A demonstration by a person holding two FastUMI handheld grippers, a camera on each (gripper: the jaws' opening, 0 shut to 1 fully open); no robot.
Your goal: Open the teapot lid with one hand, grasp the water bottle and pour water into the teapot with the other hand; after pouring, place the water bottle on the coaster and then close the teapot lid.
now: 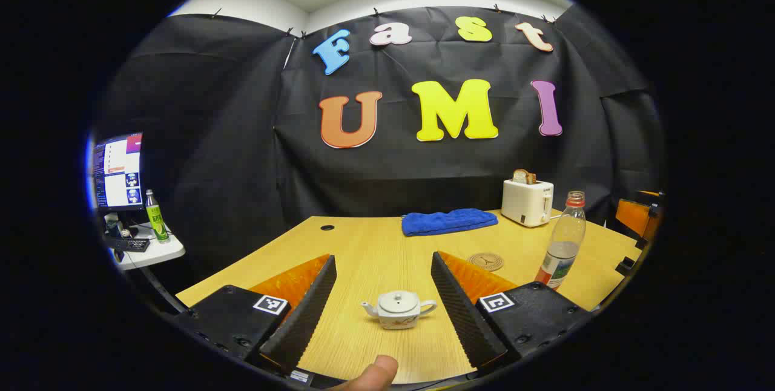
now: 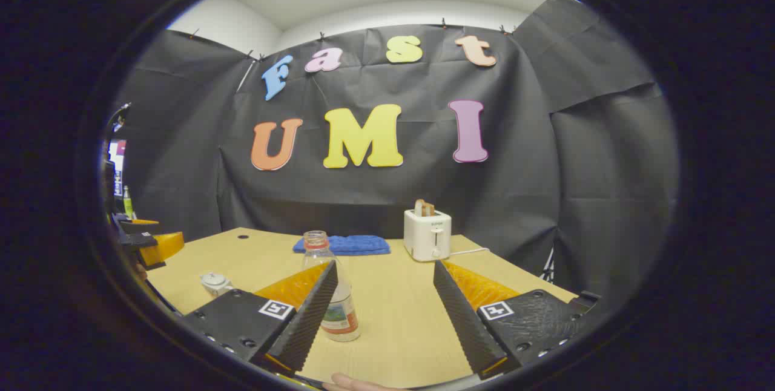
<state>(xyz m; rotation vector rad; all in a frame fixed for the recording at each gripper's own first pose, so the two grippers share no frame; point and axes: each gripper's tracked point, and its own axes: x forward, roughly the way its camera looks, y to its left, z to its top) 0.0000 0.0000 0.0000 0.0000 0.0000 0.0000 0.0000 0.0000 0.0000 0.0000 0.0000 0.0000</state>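
Right now I have both sets of tongs spread wide over the bench (image 1: 363, 246), and neither is holding anything.

Through the left gripper view, the left tongs (image 1: 384, 300) frame the teapot (image 1: 398, 309), which sits on the wood between the two fingers without touching either. Its lid (image 1: 398, 301) is on, the spout points to the left of that view and the handle to the right. A fingertip (image 1: 375, 374) of the hand holding the rig pokes in at the bottom edge. Beyond the right finger lies the round coaster (image 1: 485, 261), bare, and just to its right stands the water bottle (image 1: 563, 239), upright with its red cap on and partly filled. Farther back I see a folded blue cloth (image 1: 448, 221) and a white toaster (image 1: 527, 200) with a slice of bread in it. Off to the left a side table carries a monitor (image 1: 118, 170) and a green bottle (image 1: 157, 216).

Through the right gripper view, the right tongs (image 2: 384, 300) are just as wide. The water bottle (image 2: 336, 294) stands close against the left finger, partly hidden behind it; I cannot tell whether they touch. The teapot (image 2: 215, 282) is well off to the left, and past it the left tongs (image 2: 148, 243) show at the edge. The blue cloth (image 2: 342, 244) and toaster (image 2: 427, 235) sit at the back of the bench.
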